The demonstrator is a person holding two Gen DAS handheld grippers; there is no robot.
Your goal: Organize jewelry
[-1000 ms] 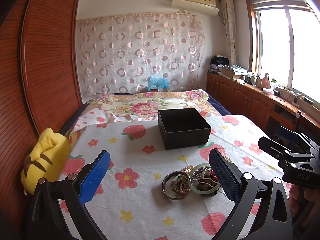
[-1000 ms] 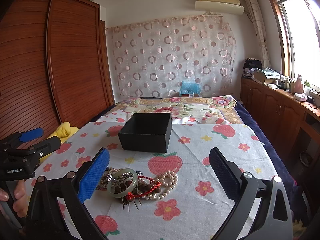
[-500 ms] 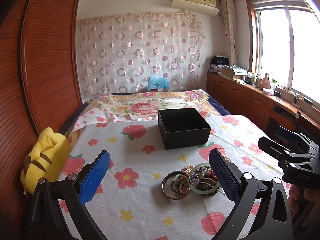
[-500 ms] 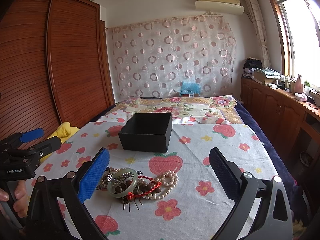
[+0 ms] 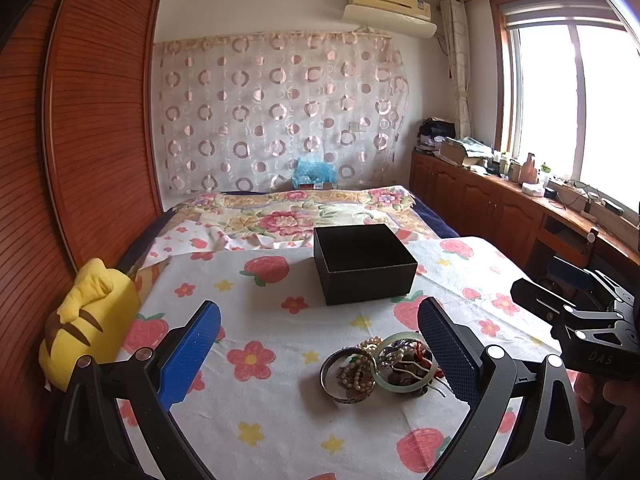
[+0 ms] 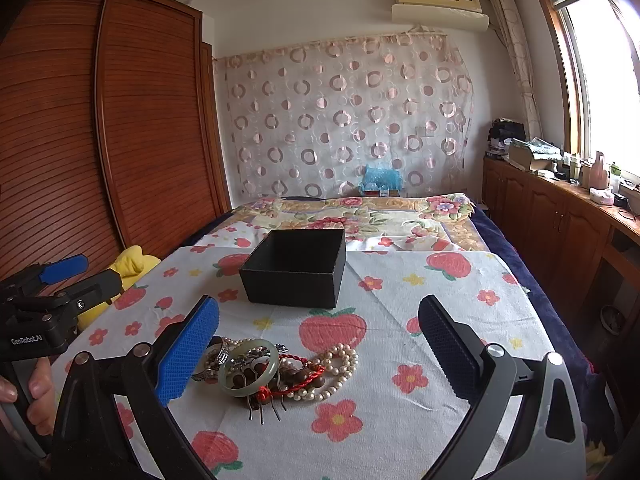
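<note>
A pile of jewelry lies on the flowered cloth: a pale green jade bangle (image 6: 248,368), a pearl string (image 6: 334,368), a red cord bracelet (image 6: 298,374) and a metal bangle (image 5: 347,376). In the left wrist view the jade bangle (image 5: 404,360) sits just left of the dark right pad. An open, empty black box (image 5: 362,264) (image 6: 296,268) stands behind the pile. My left gripper (image 5: 318,354) is open, above and before the pile, holding nothing. My right gripper (image 6: 318,352) is open too, the pile near its blue left pad.
A yellow plush toy (image 5: 86,320) lies at the bed's left edge by the wooden wardrobe (image 5: 80,120). Wooden cabinets (image 6: 560,224) with clutter line the right wall under the window. A person's hand (image 6: 36,396) holds the left gripper's handle.
</note>
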